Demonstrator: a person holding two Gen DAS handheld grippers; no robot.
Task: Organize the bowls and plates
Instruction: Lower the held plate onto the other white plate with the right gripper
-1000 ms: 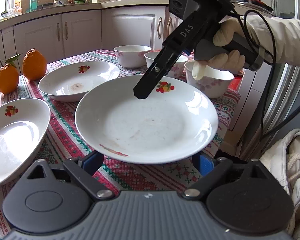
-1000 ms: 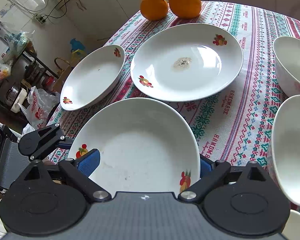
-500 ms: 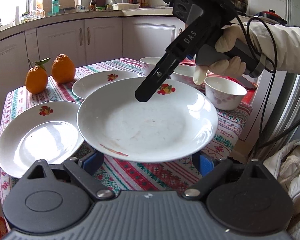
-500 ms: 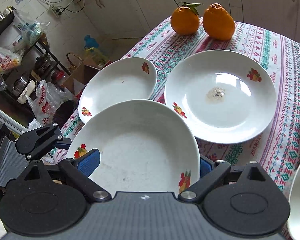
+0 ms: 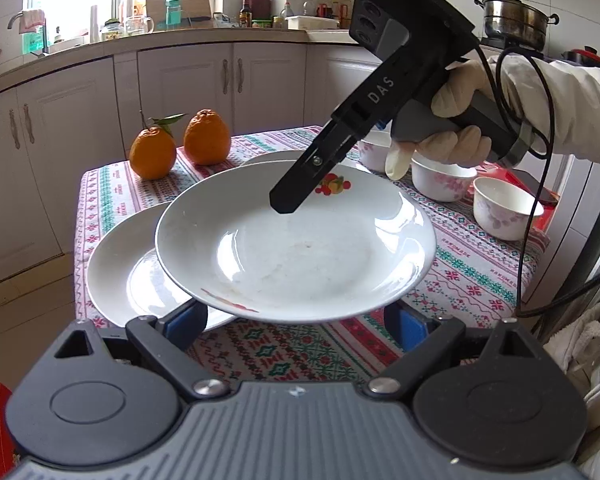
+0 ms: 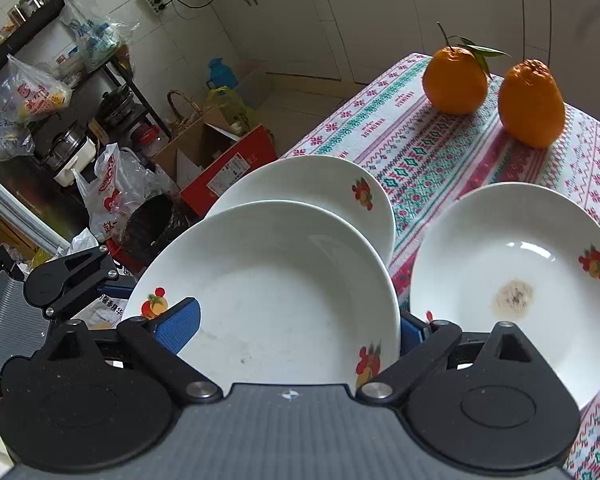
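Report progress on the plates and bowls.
Done: no stack shows yet. In hand: both grippers, left and right, carry one plate above the plate at the table edge. Left: set it down there, add the stained plate, then gather the three bowls.

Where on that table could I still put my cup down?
Bare tablecloth shows between the oranges and the stained plate, and along the table edge in front of the bowls. The held plate hangs over another plate; that corner is crowded.
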